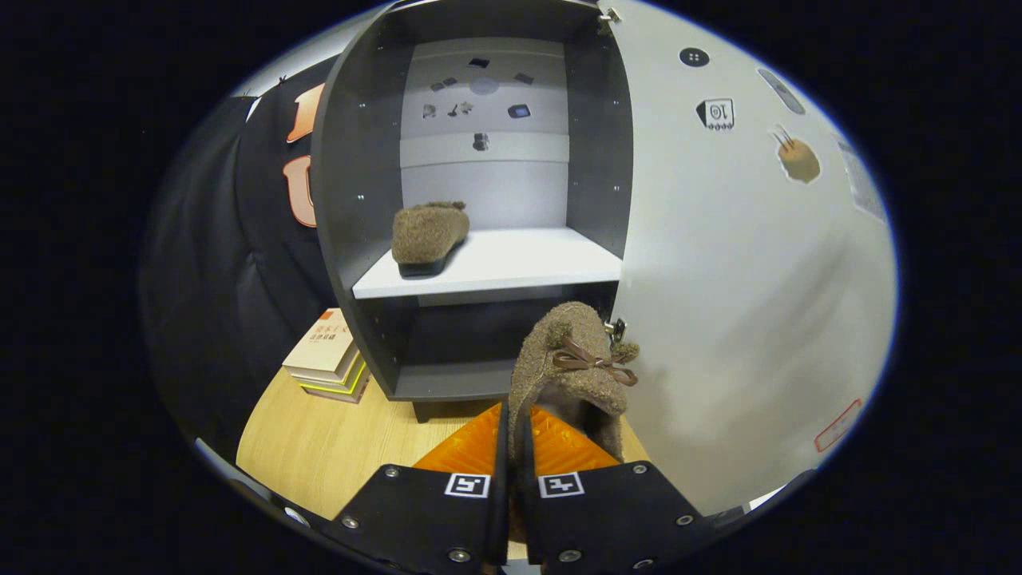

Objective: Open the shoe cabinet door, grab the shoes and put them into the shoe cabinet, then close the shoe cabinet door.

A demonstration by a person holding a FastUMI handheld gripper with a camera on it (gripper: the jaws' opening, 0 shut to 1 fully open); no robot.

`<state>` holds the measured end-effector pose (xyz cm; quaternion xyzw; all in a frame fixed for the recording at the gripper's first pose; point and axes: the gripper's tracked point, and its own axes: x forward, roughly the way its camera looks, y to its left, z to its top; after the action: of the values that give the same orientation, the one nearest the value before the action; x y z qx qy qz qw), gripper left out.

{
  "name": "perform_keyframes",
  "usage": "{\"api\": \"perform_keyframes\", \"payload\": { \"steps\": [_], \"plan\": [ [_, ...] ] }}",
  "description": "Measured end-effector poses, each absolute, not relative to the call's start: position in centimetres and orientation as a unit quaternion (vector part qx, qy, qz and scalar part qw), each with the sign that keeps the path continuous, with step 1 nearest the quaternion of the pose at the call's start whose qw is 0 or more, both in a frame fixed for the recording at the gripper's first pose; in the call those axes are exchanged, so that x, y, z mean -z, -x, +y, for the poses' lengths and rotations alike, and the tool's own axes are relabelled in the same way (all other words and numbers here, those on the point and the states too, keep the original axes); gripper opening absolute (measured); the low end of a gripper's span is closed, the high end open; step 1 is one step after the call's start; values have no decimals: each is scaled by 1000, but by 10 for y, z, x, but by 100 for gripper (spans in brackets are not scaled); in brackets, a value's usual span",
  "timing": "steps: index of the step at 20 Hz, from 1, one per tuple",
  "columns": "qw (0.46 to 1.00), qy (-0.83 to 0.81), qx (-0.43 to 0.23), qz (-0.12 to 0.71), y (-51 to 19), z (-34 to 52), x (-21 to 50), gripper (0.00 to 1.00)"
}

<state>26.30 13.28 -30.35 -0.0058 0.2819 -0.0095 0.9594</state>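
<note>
i have the gripper (512,447) clenched on the second shoe (568,371), both jaws pressing its thin heel edge, so the toe and bow stand up ahead of the fingers; the first shoe (429,235) already sits on the left part of the white shelf (519,263) inside the shoe cabinet (351,200), whose door (742,279) hangs wide open to the right; my main worry is the pinch itself (a narrow bite on soft, fuzzy fabric), since the shoe could swing or slip out if i move sharply; the toe rides just beside the door's inner edge and the lower hinge (615,327), so drifting right could snag it; the shelf's front lip is another catch if i come in too low; free room looks best on the shelf's right half, between the parked shoe and the right cabinet wall; the books (329,359) on the tabletop (319,447) lie left, well apart from my path.
</note>
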Motion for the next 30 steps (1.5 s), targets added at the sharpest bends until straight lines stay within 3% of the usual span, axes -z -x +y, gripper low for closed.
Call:
{"api": "perform_keyframes", "payload": {
  "steps": [5, 11, 30],
  "plan": [
    [967, 25, -2, 252, -262, 136, 243, 8],
    [972, 33, -24, 230, -297, 162, 219, 8],
    [968, 29, -77, 237, -514, 152, 243, 8]
  ]
}}
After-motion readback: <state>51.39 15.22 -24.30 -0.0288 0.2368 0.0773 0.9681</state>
